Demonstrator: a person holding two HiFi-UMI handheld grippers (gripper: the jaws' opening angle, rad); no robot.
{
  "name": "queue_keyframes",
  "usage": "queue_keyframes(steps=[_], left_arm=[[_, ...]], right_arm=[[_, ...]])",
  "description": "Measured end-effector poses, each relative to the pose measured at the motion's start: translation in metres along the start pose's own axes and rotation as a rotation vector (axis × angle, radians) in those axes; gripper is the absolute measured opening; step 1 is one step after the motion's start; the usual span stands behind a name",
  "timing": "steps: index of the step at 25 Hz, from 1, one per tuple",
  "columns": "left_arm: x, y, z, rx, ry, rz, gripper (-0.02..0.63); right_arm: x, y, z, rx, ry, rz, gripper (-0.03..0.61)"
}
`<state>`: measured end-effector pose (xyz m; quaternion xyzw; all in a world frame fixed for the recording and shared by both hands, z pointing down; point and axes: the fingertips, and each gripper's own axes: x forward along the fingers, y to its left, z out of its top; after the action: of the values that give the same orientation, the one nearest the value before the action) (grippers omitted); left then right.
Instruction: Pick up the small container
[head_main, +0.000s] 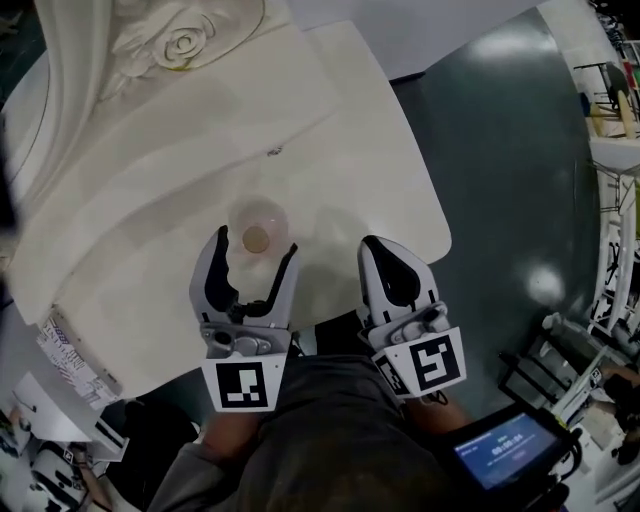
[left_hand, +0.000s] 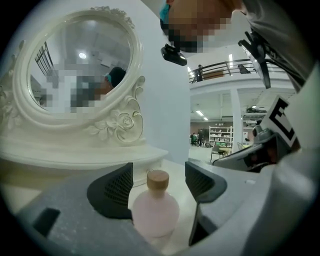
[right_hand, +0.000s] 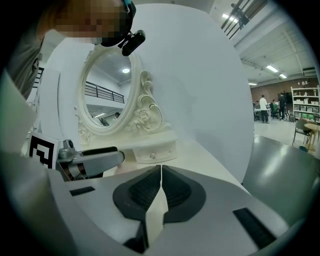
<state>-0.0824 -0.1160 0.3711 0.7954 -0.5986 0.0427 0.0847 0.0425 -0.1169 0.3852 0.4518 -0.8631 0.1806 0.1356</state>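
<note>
Lower left of centre: left gripper (head_main: 256, 244), jaws released and spread, flanking but not pressing the small container (left_hand: 154, 212), which stands on the worktop (head_main: 360, 150). Lower right: right gripper (head_main: 383, 250), jaws clenched on nothing. Approach apparently complete; closing and lifting remain.

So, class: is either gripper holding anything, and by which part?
Nothing. The left gripper stands open around the pink bottle, not gripping; the right gripper is shut, empty.
</note>
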Motion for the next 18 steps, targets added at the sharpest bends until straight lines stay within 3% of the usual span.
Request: queue_keyframes(steps=[18], left_arm=[[0.007,0.01,-0.042,-0.032,0.077,0.036,0.3]], right_arm=[[0.006,-0.014,-0.033,0.018,0.078,0.004,0.015]])
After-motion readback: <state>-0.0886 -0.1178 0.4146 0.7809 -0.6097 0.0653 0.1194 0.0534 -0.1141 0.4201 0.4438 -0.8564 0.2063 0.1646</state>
